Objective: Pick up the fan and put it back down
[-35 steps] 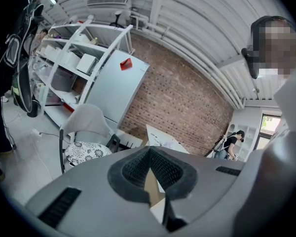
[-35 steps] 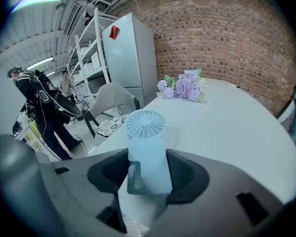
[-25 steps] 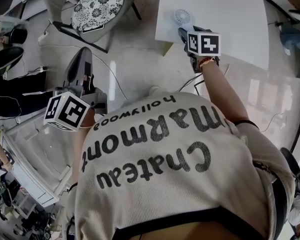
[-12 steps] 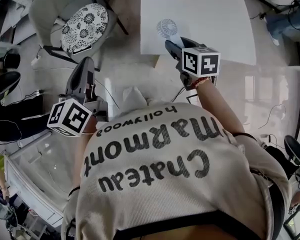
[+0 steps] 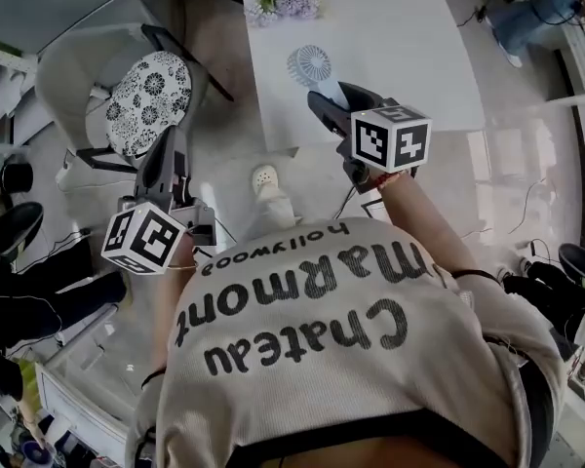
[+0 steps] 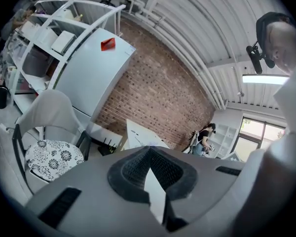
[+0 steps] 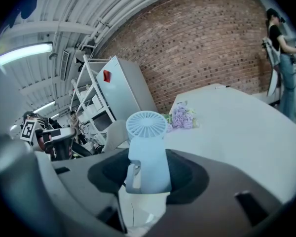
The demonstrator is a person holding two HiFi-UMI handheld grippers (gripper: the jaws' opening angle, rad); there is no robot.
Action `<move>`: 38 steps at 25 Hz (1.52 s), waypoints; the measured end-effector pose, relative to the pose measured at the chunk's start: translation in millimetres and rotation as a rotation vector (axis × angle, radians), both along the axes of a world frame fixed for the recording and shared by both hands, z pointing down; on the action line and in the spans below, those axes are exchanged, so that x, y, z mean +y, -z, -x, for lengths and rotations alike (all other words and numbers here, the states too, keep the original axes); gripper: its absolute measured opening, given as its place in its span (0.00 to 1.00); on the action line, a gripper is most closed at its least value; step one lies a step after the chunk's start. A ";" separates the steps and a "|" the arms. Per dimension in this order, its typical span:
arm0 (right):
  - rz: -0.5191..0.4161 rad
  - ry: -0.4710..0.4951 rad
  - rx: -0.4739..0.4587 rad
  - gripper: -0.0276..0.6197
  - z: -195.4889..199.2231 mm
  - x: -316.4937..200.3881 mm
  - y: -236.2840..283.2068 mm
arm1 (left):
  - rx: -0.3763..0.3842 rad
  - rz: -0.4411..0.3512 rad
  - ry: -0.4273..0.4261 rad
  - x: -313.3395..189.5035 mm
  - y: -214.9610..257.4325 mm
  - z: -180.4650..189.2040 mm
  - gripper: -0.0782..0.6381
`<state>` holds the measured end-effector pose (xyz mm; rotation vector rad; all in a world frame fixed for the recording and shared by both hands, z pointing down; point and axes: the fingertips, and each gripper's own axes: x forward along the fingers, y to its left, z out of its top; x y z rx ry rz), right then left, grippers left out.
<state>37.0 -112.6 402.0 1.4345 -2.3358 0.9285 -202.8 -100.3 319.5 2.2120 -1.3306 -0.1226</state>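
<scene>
A light blue handheld fan (image 5: pixel 310 65) hangs just above the white table (image 5: pixel 419 37), near its front left corner. My right gripper (image 5: pixel 339 100) is shut on its handle. In the right gripper view the fan (image 7: pixel 147 152) stands upright between the two dark pads of that gripper (image 7: pixel 148 174), its round grille on top. My left gripper (image 5: pixel 171 142) is out over the floor, left of the table and apart from the fan. In its own view the left gripper (image 6: pixel 149 149) has its pads together, with nothing between them.
A bunch of purple flowers (image 5: pixel 288 3) lies at the table's far left edge. A chair with a patterned cushion (image 5: pixel 146 91) stands left of the table, near my left gripper. White shelves (image 7: pixel 93 98) and a brick wall (image 7: pixel 207 38) lie beyond. A person (image 7: pixel 281 38) stands at the far right.
My right gripper has risen with the fan in it, and the fan now stands higher off the table. My left gripper has shifted sideways over the floor.
</scene>
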 end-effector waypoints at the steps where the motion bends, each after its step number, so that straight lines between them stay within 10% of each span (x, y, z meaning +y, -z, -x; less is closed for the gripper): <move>1: -0.005 -0.005 -0.002 0.39 -0.8 -6.0 3.7 | 0.004 -0.009 -0.009 -9.5 2.9 -1.7 0.11; 38: -0.054 -0.284 -0.085 0.39 -12.5 -130.1 30.6 | 0.013 -0.076 -0.334 -201.2 5.4 -44.3 0.11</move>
